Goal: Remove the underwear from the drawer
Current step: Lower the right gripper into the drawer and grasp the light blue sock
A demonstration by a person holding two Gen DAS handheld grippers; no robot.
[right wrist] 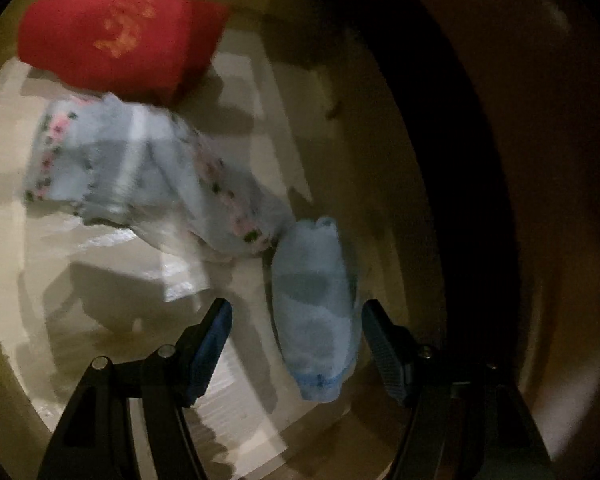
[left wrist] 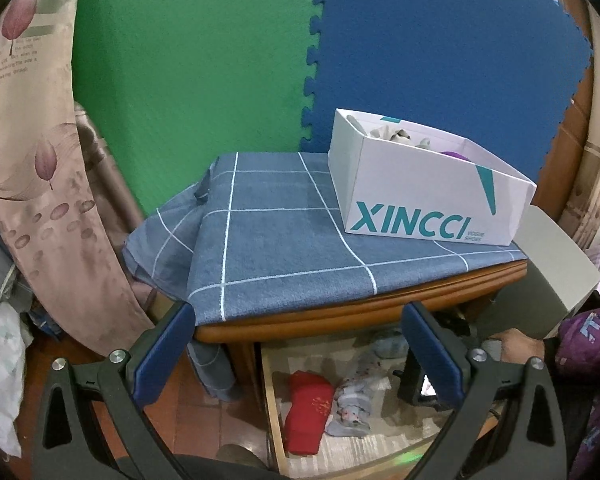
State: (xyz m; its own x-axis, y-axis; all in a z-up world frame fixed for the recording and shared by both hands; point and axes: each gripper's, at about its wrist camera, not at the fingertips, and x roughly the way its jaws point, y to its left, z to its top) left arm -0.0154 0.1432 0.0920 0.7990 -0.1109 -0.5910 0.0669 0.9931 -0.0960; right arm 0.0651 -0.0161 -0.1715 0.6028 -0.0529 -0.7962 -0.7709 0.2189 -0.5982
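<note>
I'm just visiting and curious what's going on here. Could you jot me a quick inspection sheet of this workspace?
Surface: wooden cabinet, top covered by a blue checked cloth; its drawer stands open.
Job's things: in the drawer a red folded garment, a floral light-blue garment and a rolled pale-blue garment.
Clutter: white XINCCI shoe box holding small items, on the cloth.
Grippers: left gripper open, empty, above the drawer; right gripper open inside the drawer, straddling the rolled garment, pads not pressing.
Cables: nothing seen.
Surroundings: green and blue foam mats, floral curtain.
</note>
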